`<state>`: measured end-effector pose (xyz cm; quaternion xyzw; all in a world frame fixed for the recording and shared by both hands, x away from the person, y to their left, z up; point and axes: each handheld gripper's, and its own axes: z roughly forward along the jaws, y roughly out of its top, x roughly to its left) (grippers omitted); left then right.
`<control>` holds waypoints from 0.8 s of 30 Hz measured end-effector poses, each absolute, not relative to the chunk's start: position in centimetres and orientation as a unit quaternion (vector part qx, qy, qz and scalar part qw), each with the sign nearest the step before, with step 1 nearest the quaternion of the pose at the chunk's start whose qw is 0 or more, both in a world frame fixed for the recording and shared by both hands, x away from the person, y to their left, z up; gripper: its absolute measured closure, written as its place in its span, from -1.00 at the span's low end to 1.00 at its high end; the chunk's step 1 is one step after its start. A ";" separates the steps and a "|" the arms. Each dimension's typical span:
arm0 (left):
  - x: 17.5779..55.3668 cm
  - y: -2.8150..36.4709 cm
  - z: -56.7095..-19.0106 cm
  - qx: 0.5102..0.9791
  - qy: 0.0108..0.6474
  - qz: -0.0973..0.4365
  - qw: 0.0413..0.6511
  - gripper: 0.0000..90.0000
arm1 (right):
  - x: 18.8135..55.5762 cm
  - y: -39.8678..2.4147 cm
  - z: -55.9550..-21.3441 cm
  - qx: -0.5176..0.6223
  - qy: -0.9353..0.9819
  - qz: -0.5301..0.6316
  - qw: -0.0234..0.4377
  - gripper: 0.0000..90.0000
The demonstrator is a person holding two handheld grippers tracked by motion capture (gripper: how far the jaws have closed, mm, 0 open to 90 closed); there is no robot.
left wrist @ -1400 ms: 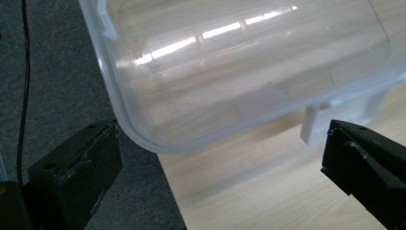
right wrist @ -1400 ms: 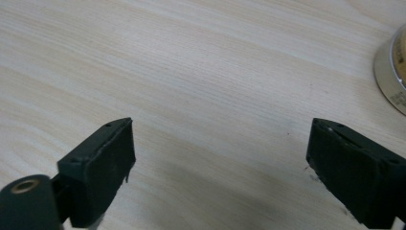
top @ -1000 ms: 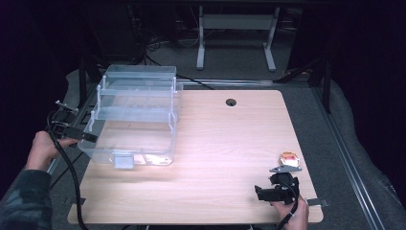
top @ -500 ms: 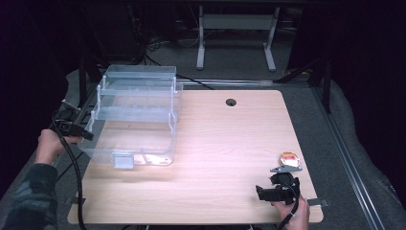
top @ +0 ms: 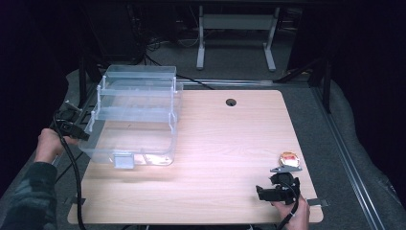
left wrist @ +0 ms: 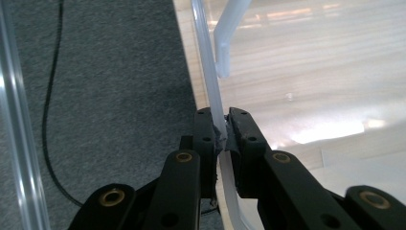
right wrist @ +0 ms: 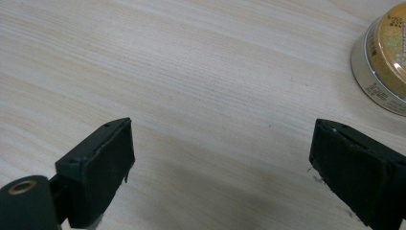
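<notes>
While the left tool [left wrist: 222, 136] clamps the clear bin's [top: 139, 115] wall | bin holds nothing | right tool [right wrist: 220, 167] gapes.

The high view looks forward and down over the whole table [top: 220, 143]. Both gripper views sit close: left at the bin [left wrist: 216, 76] wall, right above bare tabletop beside the tin [right wrist: 383, 62].
</notes>
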<state>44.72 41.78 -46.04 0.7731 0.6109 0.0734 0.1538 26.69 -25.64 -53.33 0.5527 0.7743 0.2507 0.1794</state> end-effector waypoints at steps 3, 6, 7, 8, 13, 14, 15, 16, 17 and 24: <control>44.6 41.6 -46.0 0.779 0.603 0.069 0.156 0.81 | 26.8 -25.7 -53.5 0.552 0.775 0.250 0.178 -0.82; 44.5 41.3 -46.0 0.785 0.595 0.068 0.158 0.80 | 26.7 -25.7 -53.5 0.552 0.775 0.250 0.176 -0.81; 44.5 41.2 -46.0 0.787 0.593 0.067 0.159 0.79 | 26.7 -25.7 -53.4 0.552 0.775 0.250 0.176 -0.81; 44.5 41.1 -46.1 0.788 0.591 0.068 0.161 0.79 | 26.7 -25.7 -53.4 0.552 0.775 0.252 0.174 -0.80; 44.4 40.4 -46.1 0.795 0.582 0.067 0.160 0.77 | 26.7 -26.0 -53.4 0.555 0.773 0.250 0.176 -0.80; 44.4 40.2 -46.1 0.796 0.580 0.069 0.160 0.77 | 26.7 -26.1 -53.4 0.556 0.773 0.252 0.173 -0.80; 44.3 40.1 -46.1 0.797 0.579 0.068 0.160 0.77 | 26.7 -26.1 -53.5 0.557 0.773 0.251 0.174 -0.80; 44.3 39.9 -46.1 0.798 0.577 0.067 0.161 0.77 | 26.7 -26.1 -53.5 0.557 0.773 0.251 0.174 -0.80; 44.3 39.7 -46.1 0.799 0.575 0.068 0.161 0.76 | 26.7 -26.1 -53.5 0.557 0.772 0.251 0.174 -0.80; 44.0 38.7 -46.1 0.803 0.569 0.078 0.159 0.75 | 26.7 -26.2 -53.3 0.557 0.770 0.254 0.178 -0.78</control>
